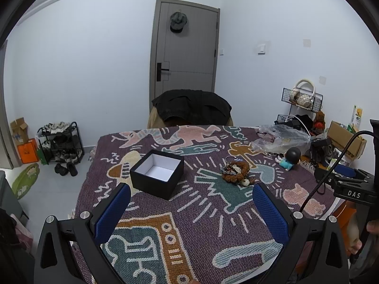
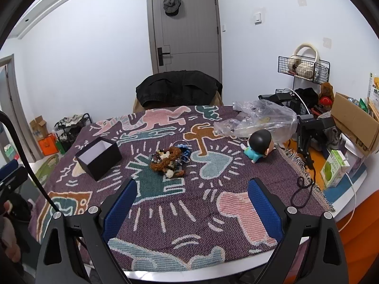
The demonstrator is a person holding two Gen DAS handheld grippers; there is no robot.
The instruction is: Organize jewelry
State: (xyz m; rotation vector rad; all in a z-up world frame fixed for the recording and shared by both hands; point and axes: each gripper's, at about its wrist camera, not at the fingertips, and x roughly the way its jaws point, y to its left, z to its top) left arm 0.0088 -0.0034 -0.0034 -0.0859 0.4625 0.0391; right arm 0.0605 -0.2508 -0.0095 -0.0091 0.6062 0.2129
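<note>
A table (image 2: 350, 201) covered by a purple woven blanket with cartoon figures in pink, teal and brown (image 2: 189, 203) fills both views. At its far edge stands a chair draped with a black jacket (image 2: 180, 87). Toward the far right corner lies a crumpled clear plastic bag (image 2: 263, 118), and a green-and-white drink carton (image 2: 335, 170) stands on the bare right edge, off the blanket.

A black square cardboard box with a white inside (image 1: 157, 174), open at the top and with nothing visible inside it, sits on the blanket toward the left edge. Near the right edge, just in front of the bag, a small toy boy figure with a black head and light blue clothes (image 2: 259, 145) lies on its side.

The jewelry, a tangled pile of brown beaded bracelets, a blue piece and small pale charms (image 2: 169, 162), rests near the middle of the table, to the right of the box and apart from it.

The left gripper (image 1: 191, 202) hovers over the near edge, its blue-padded fingers (image 1: 270, 210) spread wide and holding nothing. The right gripper (image 2: 191, 195) is likewise spread wide and empty, with the pile beyond its fingers (image 2: 120, 203).
</note>
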